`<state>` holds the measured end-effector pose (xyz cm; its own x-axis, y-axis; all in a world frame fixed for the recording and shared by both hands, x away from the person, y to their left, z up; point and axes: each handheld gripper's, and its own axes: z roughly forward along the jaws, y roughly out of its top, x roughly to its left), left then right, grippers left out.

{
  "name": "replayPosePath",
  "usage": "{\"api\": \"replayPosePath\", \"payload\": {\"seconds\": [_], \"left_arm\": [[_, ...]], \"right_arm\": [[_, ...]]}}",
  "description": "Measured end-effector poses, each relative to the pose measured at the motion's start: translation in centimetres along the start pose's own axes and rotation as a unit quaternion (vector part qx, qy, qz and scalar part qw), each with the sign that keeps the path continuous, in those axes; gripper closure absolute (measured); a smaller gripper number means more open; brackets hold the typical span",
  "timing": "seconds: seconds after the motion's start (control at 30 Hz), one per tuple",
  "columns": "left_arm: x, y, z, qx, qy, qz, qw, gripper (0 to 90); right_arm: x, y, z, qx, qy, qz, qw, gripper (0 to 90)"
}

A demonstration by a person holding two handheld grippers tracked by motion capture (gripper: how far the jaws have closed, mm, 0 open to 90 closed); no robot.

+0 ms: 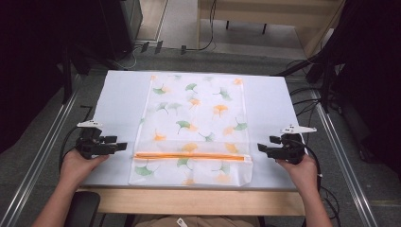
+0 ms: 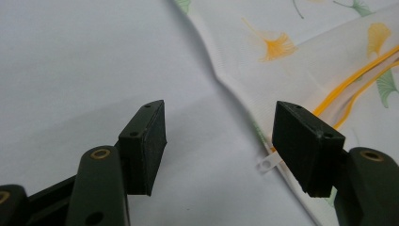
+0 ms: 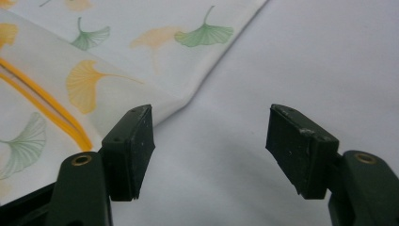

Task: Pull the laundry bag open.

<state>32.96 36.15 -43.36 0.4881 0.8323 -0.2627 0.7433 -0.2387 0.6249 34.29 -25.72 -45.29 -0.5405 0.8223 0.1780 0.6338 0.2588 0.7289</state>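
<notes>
A white bag [image 1: 194,127] printed with green and orange ginkgo leaves lies flat on the white table cover [image 1: 118,94]. An orange zipper [image 1: 191,156] runs across its near end. My left gripper [image 1: 124,146] rests just left of the bag's left edge, level with the zipper, jaws open and empty. In the left gripper view the gripper [image 2: 221,141] stands over bare cover, with the bag [image 2: 306,56] and a small clear zipper tab [image 2: 268,164] by its right jaw. My right gripper [image 1: 260,147] sits just right of the bag, open and empty; the right gripper view has it [image 3: 211,146] beside the bag's edge [image 3: 141,47].
The cover lies on a wooden table whose front edge [image 1: 189,201] shows near the person. Metal rails [image 1: 38,156] [image 1: 340,156] run along both sides. Cables [image 1: 307,94] trail on the floor, and dark equipment [image 1: 118,23] stands at the back left.
</notes>
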Motion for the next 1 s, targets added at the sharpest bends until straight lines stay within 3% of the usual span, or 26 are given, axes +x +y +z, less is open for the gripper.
{"api": "replayPosePath", "payload": {"seconds": [0.3, 0.73, 1.0], "left_arm": [[0.75, -0.09, -0.13, -0.008, 0.025, -0.007, 0.9996, 34.8], [0.63, -0.06, 0.05, -0.006, 0.032, -0.005, 0.9994, 30.1], [0.62, -0.08, 0.30, -0.012, 0.049, 0.000, 0.9987, 26.8]], "right_arm": [[-0.97, -0.28, -0.02, -0.001, -0.021, 0.008, 0.9997, 34.3], [-0.89, -0.32, 0.12, 0.006, -0.018, 0.008, 0.9998, 34.2], [-0.87, -0.35, 0.25, 0.008, -0.018, 0.006, 0.9998, 34.1]]}}
